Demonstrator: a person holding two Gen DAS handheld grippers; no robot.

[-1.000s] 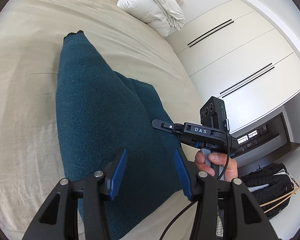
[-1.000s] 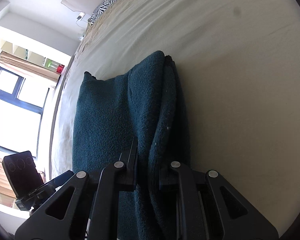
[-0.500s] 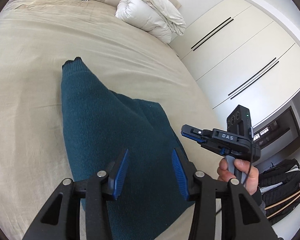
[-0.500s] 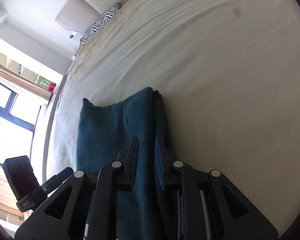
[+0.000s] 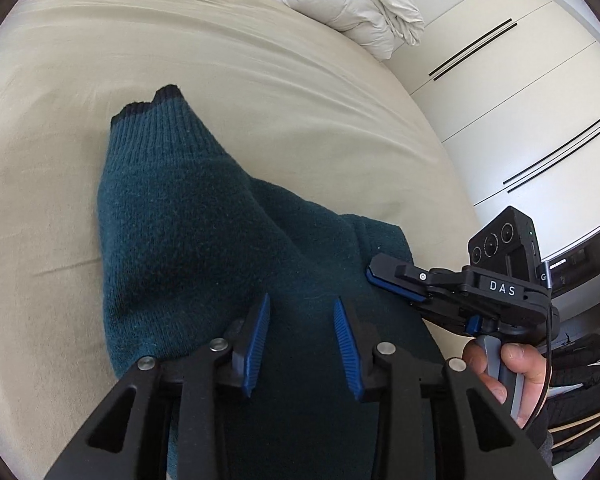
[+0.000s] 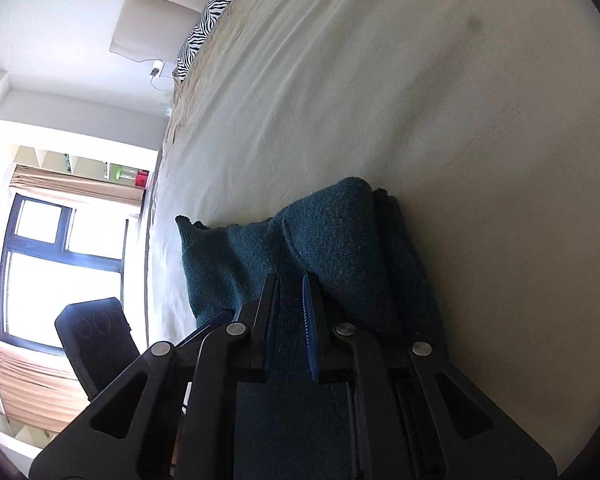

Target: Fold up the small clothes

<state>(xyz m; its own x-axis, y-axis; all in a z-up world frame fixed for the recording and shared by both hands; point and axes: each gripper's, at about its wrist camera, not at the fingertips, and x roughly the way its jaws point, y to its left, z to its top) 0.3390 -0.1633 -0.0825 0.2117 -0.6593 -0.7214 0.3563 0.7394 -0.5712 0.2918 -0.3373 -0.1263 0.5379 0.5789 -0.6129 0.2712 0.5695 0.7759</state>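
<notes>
the dark teal knitted sweater point(image 5: 188, 240) lies folded into a long narrow stack on the beige bed sheet point(image 5: 260, 80), its ribbed cuff end point(image 5: 152, 120) at the far tip away from you.

your left gripper point(image 5: 302, 300) hangs over the near end of the sweater, tilted down at it. its blue pads stand apart and have just been closing, but they press on nothing yet; the knit shows below the gap rather than pinched in it. that placement looks meant for taking the near edge to fold it toward the cuff.

your right gripper point(image 5: 374, 274), held in your right hand point(image 5: 512, 364), has its tip at the sweater's right edge, beside the thicker stacked layers. its jaws are closed down; whether a thin layer is caught between them cannot be told. it seems set there to match the left on the opposite side.
</notes>
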